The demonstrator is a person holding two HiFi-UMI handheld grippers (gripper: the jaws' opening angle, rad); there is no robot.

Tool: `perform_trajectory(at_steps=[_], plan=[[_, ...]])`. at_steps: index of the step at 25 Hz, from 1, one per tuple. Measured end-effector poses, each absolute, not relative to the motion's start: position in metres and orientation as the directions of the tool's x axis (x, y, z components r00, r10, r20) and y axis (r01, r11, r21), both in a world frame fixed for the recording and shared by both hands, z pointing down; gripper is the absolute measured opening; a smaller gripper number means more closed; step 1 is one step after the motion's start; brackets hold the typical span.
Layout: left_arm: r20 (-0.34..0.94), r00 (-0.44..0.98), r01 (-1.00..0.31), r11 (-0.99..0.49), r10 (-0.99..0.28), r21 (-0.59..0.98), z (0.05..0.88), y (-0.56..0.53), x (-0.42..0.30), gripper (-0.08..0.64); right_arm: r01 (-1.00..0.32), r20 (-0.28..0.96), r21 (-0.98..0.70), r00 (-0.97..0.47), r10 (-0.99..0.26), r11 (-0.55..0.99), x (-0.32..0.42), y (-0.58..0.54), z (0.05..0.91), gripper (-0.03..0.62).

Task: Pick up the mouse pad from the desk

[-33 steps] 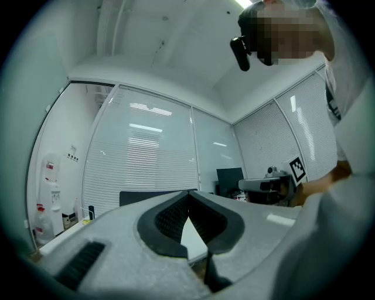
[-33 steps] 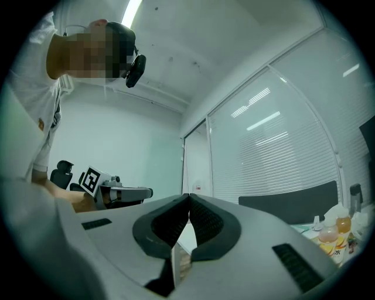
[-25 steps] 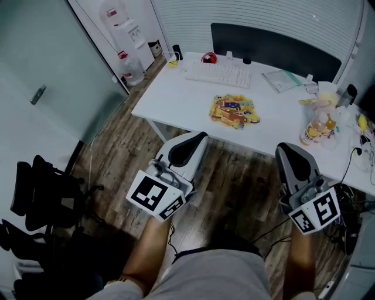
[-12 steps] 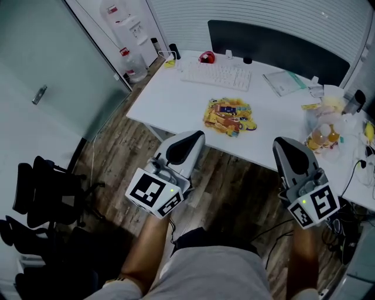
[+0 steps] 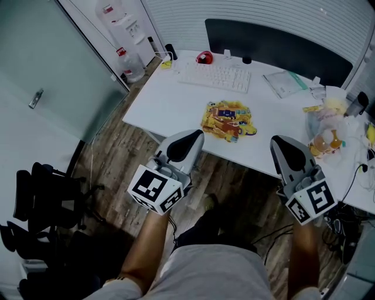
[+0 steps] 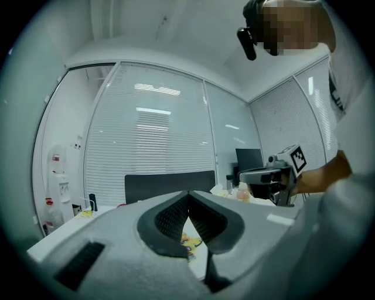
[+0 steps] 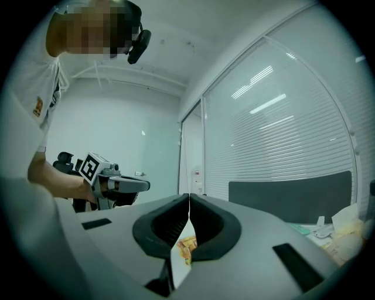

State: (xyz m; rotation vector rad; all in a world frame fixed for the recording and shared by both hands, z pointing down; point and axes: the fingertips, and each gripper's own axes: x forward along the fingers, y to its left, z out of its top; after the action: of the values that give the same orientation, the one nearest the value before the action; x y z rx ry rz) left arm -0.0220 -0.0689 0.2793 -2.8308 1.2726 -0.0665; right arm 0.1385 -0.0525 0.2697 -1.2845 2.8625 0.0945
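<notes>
Both tongs are pressed together with nothing in them. The left tongs and the right tongs sit low in the frame, held level, noses toward the white bench and short of its near edge. I judge this an approach, the 2 held apart so as to flank the target. The mouse pad, which I take to be the colourful flat sheet, lies mid-bench, just above and between the 2 noses, untouched. Thin and flat, it will likely need an edge lifted first. Behind it a keyboard fronts a dark panel, and bagged clutter crowds the right edge. The room has a wood-look floor, a glass partition at left, blinds along the top and a water dispenser at upper left
</notes>
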Motion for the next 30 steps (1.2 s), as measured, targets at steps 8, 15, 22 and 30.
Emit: perform_trajectory(at_steps=[8, 15, 22, 30], plan=[[0.055, 0.683, -0.726, -0.685, -0.729, -0.06, 0.299, -0.124, -0.03, 0.015, -0.773, 0.004, 0.053, -0.633, -0.774, 0.632, 0.131, -0.103, 0.282, 0.012], [0.056, 0.701, -0.707, -0.704, -0.71, -0.069, 0.308, -0.173, -0.037, 0.015, -0.795, 0.029, 0.074, -0.602, -0.798, 0.602, 0.122, -0.148, 0.29, 0.012], [0.112, 0.717, -0.689, -0.724, -0.688, -0.036, 0.331, -0.213, -0.046, 0.015, -0.815, 0.076, 0.074, -0.57, -0.818, 0.575, 0.114, -0.185, 0.303, 0.012], [0.266, 0.733, -0.655, -0.755, -0.626, 0.026, 0.379, -0.247, -0.051, 0.015, -0.835, 0.164, 0.056, -0.534, -0.83, 0.548, 0.106, -0.219, 0.33, 0.014]])
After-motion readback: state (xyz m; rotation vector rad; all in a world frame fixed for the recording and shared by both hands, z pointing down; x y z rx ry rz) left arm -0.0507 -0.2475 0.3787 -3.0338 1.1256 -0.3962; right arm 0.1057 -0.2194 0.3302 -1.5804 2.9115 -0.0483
